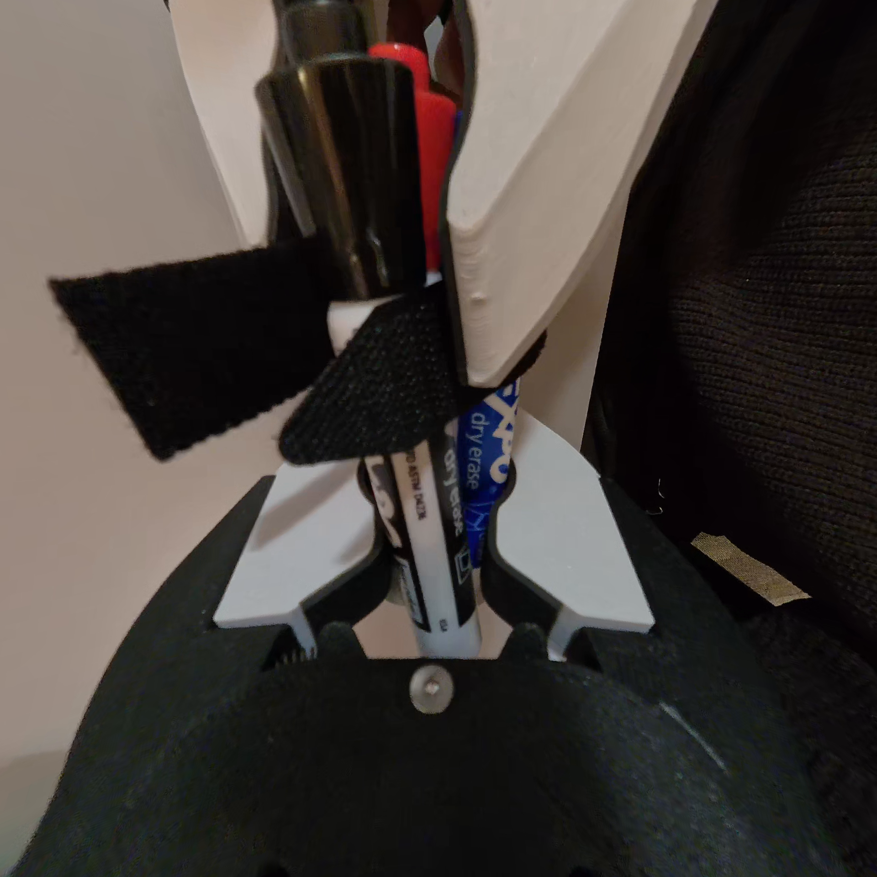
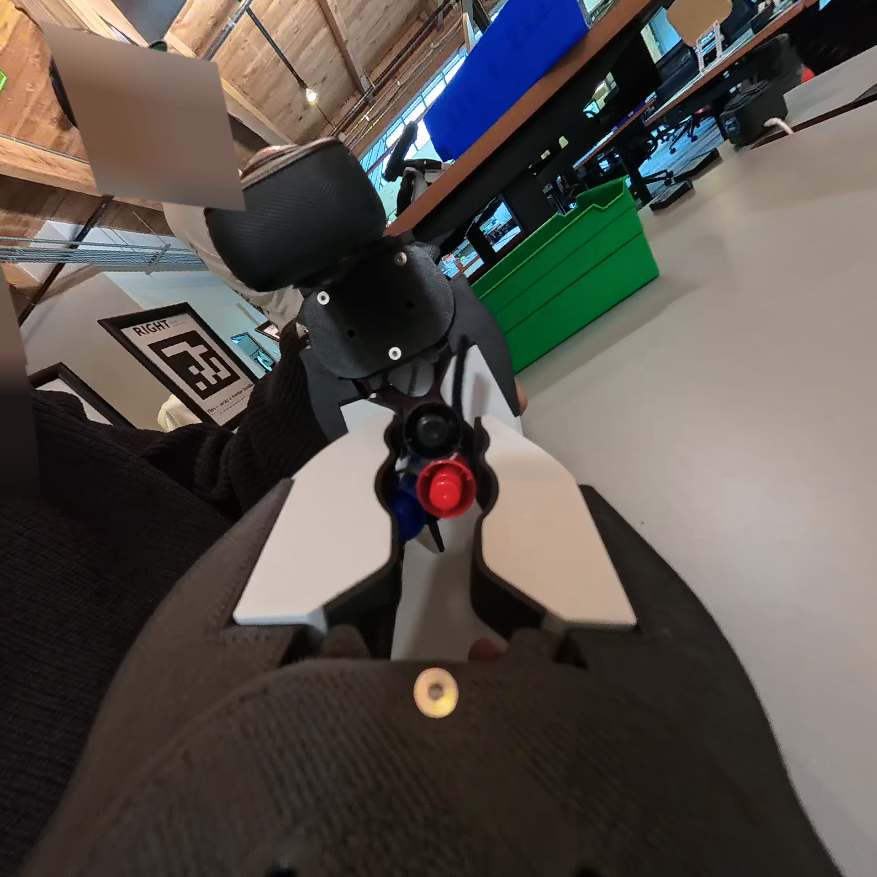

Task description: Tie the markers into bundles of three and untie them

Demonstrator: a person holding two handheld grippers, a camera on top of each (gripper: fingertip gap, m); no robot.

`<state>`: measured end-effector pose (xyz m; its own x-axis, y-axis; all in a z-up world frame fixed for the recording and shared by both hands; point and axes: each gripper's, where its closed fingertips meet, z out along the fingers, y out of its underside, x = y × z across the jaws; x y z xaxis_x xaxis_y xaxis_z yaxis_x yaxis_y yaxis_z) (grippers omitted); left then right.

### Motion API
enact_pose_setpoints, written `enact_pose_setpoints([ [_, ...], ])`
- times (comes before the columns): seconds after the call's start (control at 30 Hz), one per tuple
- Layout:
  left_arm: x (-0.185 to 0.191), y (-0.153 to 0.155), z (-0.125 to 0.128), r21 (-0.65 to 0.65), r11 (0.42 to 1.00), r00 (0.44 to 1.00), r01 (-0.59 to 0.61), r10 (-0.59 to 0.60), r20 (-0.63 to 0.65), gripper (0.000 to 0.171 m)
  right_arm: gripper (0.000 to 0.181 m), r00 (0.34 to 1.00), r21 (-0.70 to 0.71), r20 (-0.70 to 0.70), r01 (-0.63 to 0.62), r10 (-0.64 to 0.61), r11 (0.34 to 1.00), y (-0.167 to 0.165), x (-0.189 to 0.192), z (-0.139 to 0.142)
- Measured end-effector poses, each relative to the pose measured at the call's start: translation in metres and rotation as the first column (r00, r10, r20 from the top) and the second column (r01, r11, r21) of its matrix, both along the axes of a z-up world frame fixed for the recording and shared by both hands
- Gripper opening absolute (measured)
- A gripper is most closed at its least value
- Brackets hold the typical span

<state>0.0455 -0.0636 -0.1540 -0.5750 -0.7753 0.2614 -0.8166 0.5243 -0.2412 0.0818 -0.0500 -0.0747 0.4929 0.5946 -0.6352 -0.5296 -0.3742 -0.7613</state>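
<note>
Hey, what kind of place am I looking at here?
Probably an open-plan office or lab workspace: long desks with office chairs, an exposed timber ceiling, and a green bin on the pale worktable.

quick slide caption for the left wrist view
Left gripper clamps three dry-erase markers while a black hook-and-loop strap hangs loosely wrapped, one end free.

The three markers (image 1: 446,536) have white barrels with black and blue label bands, and their caps are black (image 2: 431,429), red (image 2: 446,489) and blue (image 2: 404,508). The strap (image 1: 199,360) around them is black, with a fine dotted weave. Both grippers are black with white finger plates. The surface (image 2: 712,474) is pale grey, the far bin (image 2: 569,280) is bright green, the board (image 2: 503,76) beyond is deep blue, and the near sleeve (image 2: 118,498) is black ribbed knit
</note>
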Motion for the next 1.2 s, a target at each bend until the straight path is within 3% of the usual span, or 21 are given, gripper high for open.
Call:
enact_pose_setpoints([
  [0.3, 0.000, 0.003, -0.002, 0.029, 1.000, 1.000, 0.003, -0.003, 0.004, 0.047, 0.035, 0.999, 0.014, 0.037, -0.008, 0.007, 1.000, -0.003, 0.001, 0.002],
  [0.6, -0.002, 0.000, -0.006, 0.029, 1.000, 1.000, 0.004, -0.003, -0.027, 0.048, 0.036, 0.983, 0.036, 0.183, -0.023, 0.016, 0.999, -0.006, -0.002, 0.000],
  [0.97, -0.002, -0.001, -0.010, 0.007, 1.000, 0.998, -0.031, 0.031, -0.047, 0.046, 0.052, 0.847, 0.090, 0.531, -0.052, -0.004, 0.995, -0.013, -0.008, -0.011],
  [1.2, -0.003, 0.003, -0.015, 0.009, 0.999, 0.998, -0.032, 0.033, -0.054, 0.046, 0.059, 0.764, 0.091, 0.641, 0.021, -0.075, 0.996, -0.020, 0.029, -0.013],
])
